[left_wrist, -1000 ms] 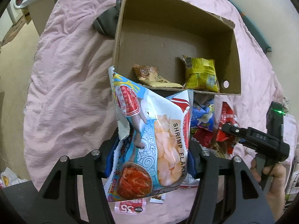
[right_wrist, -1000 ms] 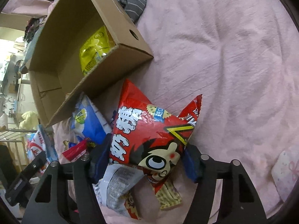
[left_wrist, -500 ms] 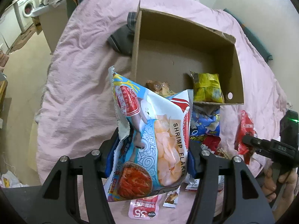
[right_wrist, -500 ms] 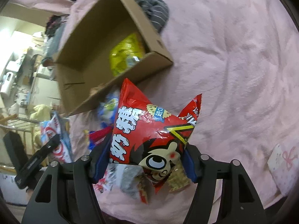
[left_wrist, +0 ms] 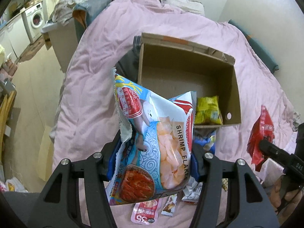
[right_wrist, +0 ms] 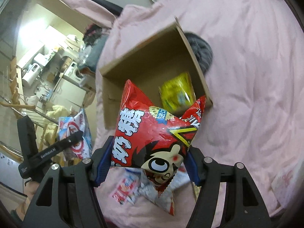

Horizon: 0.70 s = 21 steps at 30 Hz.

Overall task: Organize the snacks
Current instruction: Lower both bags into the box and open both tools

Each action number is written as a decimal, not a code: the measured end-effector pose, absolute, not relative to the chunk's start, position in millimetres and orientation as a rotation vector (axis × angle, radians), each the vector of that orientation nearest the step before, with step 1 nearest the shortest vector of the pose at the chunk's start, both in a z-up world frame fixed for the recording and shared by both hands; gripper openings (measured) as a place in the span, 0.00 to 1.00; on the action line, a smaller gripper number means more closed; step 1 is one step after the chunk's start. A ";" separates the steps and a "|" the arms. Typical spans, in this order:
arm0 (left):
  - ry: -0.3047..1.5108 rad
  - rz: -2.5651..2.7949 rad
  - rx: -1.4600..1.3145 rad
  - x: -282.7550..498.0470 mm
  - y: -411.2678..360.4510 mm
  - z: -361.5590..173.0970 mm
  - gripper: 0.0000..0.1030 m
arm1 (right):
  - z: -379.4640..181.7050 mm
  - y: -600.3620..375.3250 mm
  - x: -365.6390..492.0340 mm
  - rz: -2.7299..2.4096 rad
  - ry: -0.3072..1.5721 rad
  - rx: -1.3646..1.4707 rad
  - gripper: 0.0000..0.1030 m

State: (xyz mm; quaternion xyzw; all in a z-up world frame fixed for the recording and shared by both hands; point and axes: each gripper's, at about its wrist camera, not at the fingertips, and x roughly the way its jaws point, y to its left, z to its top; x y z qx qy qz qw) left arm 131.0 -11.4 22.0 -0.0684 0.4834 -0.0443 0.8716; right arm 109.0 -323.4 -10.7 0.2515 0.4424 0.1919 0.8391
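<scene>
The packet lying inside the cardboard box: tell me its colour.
Yellow packet, with some blue print low on its front; the left wrist view shows it sharpest, since the right wrist view blurs it.

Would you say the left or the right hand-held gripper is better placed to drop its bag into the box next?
Probably left: its shrimp flakes bag already overlaps the cardboard box, whereas the red bag sits off to the side.

We see a bed covered by a rumpled pink duvet [left_wrist: 98, 72], with a pale pillow [left_wrist: 180, 1] at its far end. A dark grey striped garment [right_wrist: 201, 51] lies on the duvet. Left of the bed we see a beige floor [left_wrist: 34, 87], a white washing machine [left_wrist: 36, 21] under a counter, and a heap of clothes [left_wrist: 76, 1] on a grey piece of furniture.
</scene>
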 end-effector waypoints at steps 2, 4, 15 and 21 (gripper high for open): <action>1.004 -0.096 -0.134 136.3 -14.9 25.7 0.53 | -4.3 -317.2 111.8 0.399 0.904 0.494 0.67; 1.001 -0.103 -0.121 142.5 -19.0 27.5 0.53 | 0.6 -313.0 116.1 0.398 0.885 0.473 0.67; 0.976 -0.131 -0.054 177.1 -38.3 25.9 0.53 | 0.1 -295.1 150.8 0.403 0.893 0.418 0.67; 0.972 -0.151 -0.036 196.3 -45.0 21.0 0.53 | -2.9 -283.0 166.1 0.402 0.906 0.366 0.67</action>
